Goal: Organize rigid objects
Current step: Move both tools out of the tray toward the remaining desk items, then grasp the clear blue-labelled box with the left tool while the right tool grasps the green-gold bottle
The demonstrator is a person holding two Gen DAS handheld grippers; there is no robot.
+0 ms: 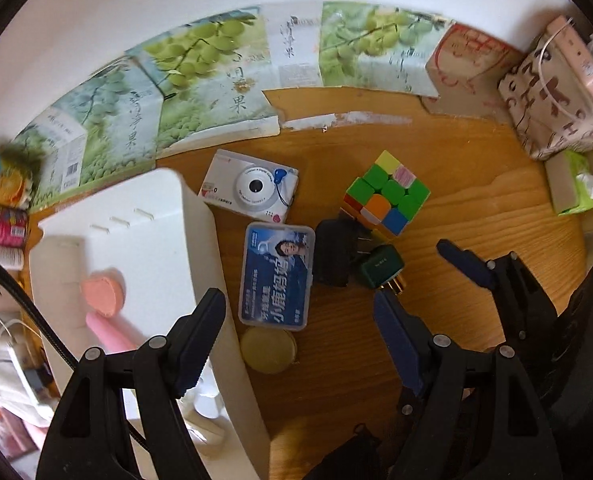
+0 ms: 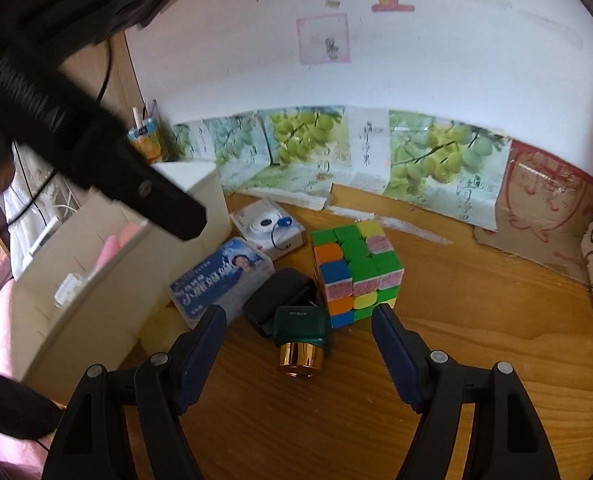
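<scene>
- Cluster of rigid objects sits on the wooden desk (image 1: 476, 208), just right of a white storage bin (image 1: 192, 240).
- Puzzle cube (image 2: 354, 272) stands at the right end of the cluster, colours scrambled; green dominates its top face.
- Green bottle with gold cap (image 2: 301, 340) lies on its side in front of the cube, touching a black charger plug (image 2: 276, 300).
- Blue-labelled clear plastic case (image 1: 275, 278) lies flat left of the plug, tilted; its edge is close against the bin wall.
- White toy camera (image 1: 252, 186) lies behind the case, lens up, with a blue strap charm.
- Round yellowish tin (image 1: 268, 350) sits in front of the case, against the bin.
- Bin contents: pink round item (image 1: 103, 292) and a pink cylinder; the rest is blurred.
- Left gripper (image 1: 296, 332): fingers apart, nothing between the pads, hanging above the tin and the case.
- Right gripper (image 2: 299, 344): fingers apart and bracketing the green bottle, pads clear of it.
- Grape-print cardboard (image 2: 296, 140) lines the back wall.
</scene>
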